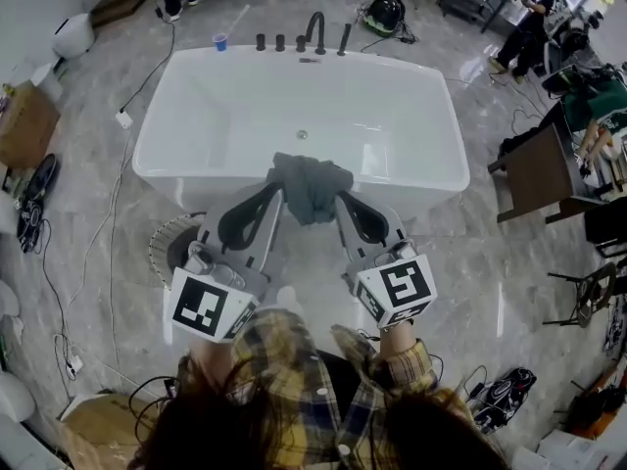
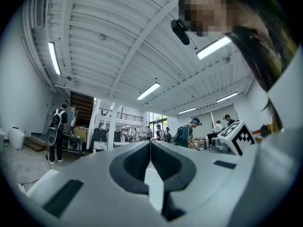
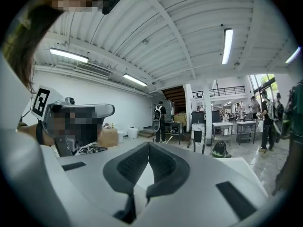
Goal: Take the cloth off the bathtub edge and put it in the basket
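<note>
A dark grey cloth [image 1: 312, 186] hangs bunched over the near edge of the white bathtub [image 1: 196, 169]. In the head view my left gripper [image 1: 278, 191] points at the cloth's left side and my right gripper [image 1: 340, 199] at its right side. I cannot tell whether either tip touches it. The left gripper view shows the left gripper [image 2: 150, 144] shut with nothing between its jaws, only the hall and ceiling beyond. The right gripper [image 3: 149, 145] is likewise shut and empty. A round woven basket [image 1: 162, 245] stands on the floor left of me, partly hidden by the left gripper.
Black taps [image 1: 315, 31] and a blue cup [image 1: 219, 41] stand at the tub's far rim. Cables [image 1: 110, 223] run over the marble floor at left. A brown table [image 1: 539, 169] stands to the right and a cardboard box [image 1: 24, 120] at far left. People stand at the back.
</note>
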A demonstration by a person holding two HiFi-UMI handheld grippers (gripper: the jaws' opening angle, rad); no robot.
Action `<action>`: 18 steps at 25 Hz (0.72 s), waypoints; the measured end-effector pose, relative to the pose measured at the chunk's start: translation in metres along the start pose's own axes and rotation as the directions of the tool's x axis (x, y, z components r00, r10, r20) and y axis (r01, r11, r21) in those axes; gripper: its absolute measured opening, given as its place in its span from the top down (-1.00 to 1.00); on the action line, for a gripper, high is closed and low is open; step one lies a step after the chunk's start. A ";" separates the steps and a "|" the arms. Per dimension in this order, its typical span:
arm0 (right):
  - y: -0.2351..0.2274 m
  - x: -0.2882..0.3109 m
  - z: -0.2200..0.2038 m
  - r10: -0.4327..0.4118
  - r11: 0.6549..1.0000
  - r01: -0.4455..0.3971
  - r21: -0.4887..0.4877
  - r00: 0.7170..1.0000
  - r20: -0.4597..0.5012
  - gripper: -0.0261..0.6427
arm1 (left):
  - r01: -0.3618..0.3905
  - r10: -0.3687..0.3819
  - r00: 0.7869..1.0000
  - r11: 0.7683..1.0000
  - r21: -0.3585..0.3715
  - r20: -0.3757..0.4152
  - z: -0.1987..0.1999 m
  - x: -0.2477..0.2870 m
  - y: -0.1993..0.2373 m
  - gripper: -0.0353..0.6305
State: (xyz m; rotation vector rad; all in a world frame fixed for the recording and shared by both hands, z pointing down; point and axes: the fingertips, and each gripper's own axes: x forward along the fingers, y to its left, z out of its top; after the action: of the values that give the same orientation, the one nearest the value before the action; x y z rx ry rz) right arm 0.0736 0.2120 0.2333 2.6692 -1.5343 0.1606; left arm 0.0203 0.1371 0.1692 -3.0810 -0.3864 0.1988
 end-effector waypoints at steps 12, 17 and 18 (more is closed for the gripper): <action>-0.016 0.035 -0.012 -0.086 0.996 0.085 -0.017 0.994 -0.066 0.88 | 0.051 -0.053 0.998 0.995 -0.084 -0.015 -0.023 0.018 0.039 0.84; -0.021 0.053 -0.021 -0.058 0.998 0.056 -0.016 0.995 -0.087 0.88 | 0.008 -0.011 1.000 0.994 -0.107 -0.022 -0.033 0.019 0.059 0.84; -0.022 0.058 -0.021 -0.049 0.999 0.048 -0.016 0.995 -0.088 0.88 | 0.001 -0.003 1.000 0.994 -0.111 -0.020 -0.034 0.021 0.062 0.84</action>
State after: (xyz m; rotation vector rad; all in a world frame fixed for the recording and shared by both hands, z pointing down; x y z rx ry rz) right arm 0.1206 0.1759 0.2614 2.6475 -1.4387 0.2601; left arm 0.0603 0.0816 0.1972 -3.1893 -0.4131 0.1504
